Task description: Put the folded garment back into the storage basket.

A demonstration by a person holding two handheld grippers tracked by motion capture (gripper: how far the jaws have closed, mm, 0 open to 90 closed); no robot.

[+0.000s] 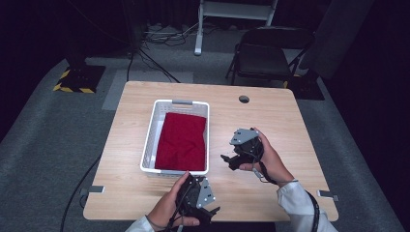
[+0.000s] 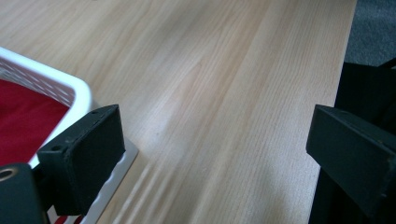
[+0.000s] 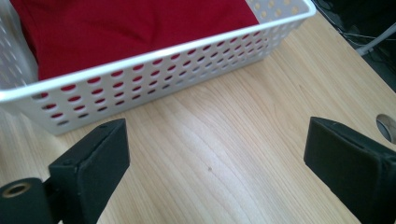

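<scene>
Red cloth (image 1: 181, 140) inside white basket (image 1: 151, 133)

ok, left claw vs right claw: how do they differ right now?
The left claw sits at the table's near edge, by the near end of the white basket; the right claw is farther in, beside the basket's long side. The left points away from the basket, the right toward it. Both are open and hold nothing.
</scene>
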